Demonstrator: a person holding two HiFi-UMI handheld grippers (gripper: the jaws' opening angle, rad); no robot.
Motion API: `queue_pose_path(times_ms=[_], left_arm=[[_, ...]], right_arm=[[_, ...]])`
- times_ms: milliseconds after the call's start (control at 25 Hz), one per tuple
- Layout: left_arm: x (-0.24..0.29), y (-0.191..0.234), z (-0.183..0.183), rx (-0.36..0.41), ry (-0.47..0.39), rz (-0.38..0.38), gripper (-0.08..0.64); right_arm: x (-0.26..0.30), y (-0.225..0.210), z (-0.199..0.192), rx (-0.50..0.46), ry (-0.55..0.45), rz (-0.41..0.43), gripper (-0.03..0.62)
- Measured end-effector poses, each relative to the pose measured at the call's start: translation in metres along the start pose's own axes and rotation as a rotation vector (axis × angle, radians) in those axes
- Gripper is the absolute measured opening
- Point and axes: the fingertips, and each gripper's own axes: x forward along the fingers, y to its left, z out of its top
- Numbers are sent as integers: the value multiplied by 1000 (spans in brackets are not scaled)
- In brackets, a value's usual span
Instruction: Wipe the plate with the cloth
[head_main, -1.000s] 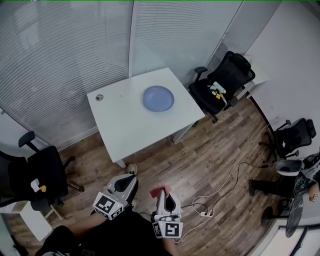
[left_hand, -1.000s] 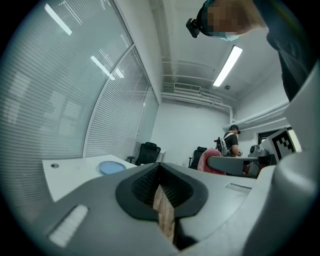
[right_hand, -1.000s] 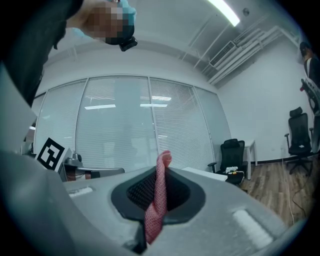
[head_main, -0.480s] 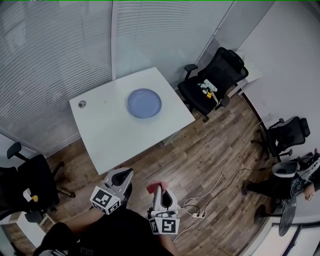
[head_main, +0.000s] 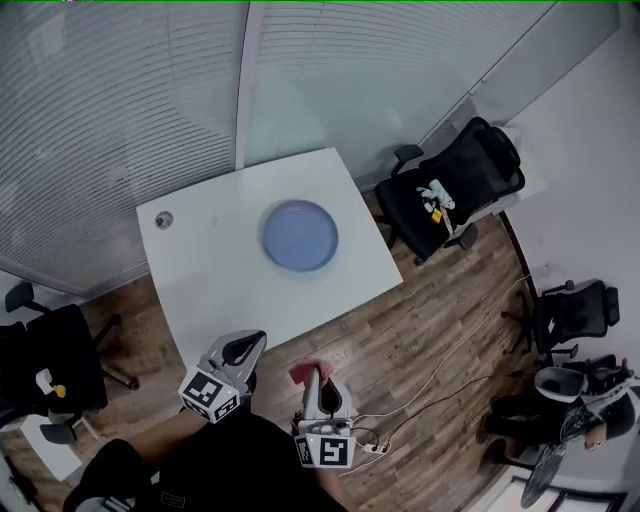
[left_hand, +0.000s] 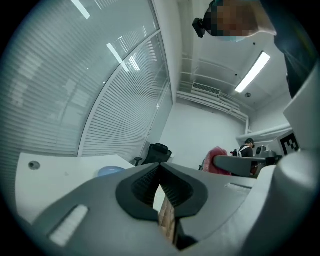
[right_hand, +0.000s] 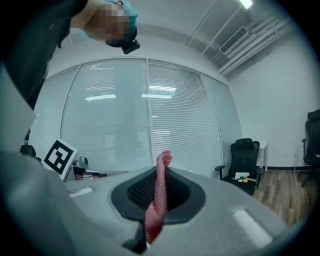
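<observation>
Red woven cloth (right_hand: 158, 200), one: pinched upright in the closed jaws of our right gripper (head_main: 321, 380). Pale blue round plate (head_main: 300, 235), one: flat on the white rectangular table (head_main: 195, 290), straight ahead of both grippers and well apart from them. Being round, it has no long axis. Left gripper (head_main: 244, 346), one: jaws together, nothing held. We judge the cloth-bearing right gripper better lined up with the plate. Black office chairs (head_main: 455, 195), three.

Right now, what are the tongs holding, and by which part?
Right tongs: red cloth, pinched at a bunched fold, one end poking past the tips. Left tongs: shut, empty.
</observation>
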Motion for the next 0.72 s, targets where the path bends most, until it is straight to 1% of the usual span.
queue_pose_path(times_ms=[120,280,480,720], left_arm=[[18,24,3,-12,6,20,-2],[40,51,7,-8,15,30,-2],[52,72,5,-19,45,49,-2],[62,104,8,-28,33,125,2]], right_arm=[[32,-5,6,-20,17,16,14],[69,-13,8,-48,26,25,14],[100,-18,7,-56,58,48,14],[141,-20,3,-67,83,118,14]])
